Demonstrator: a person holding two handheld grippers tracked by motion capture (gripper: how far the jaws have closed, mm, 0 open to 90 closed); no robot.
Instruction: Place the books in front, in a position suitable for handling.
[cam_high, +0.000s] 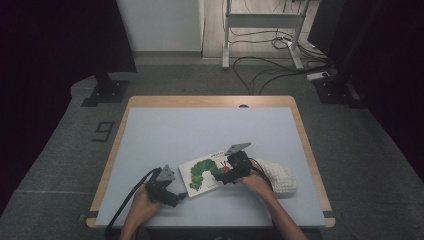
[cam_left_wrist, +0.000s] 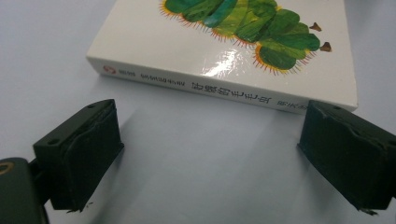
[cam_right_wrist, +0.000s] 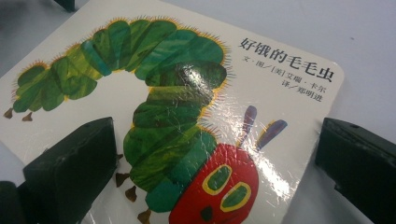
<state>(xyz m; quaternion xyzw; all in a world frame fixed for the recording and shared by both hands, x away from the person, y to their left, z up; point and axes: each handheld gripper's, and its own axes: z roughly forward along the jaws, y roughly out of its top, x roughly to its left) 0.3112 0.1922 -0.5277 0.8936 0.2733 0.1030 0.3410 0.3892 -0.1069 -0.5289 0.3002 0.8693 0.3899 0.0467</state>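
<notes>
White book (cam_high: 205, 173) between left gripper (cam_high: 176, 198), right gripper (cam_high: 227, 176)

A book (cam_high: 206, 172) is lying flat on the surface (cam_high: 210, 130), near its front edge. A knitted cloth (cam_high: 280, 177) is lying just right of it. The left gripper (cam_high: 176, 197) is sitting left of the book, the right gripper (cam_high: 226, 176) over its right end.

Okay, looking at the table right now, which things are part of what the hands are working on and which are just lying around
In hand:
- caterpillar picture book, lying flat
- left gripper, open, facing the book's spine
- right gripper, open over the cover

Lying about:
- white knitted thing beside the book
- table
</notes>
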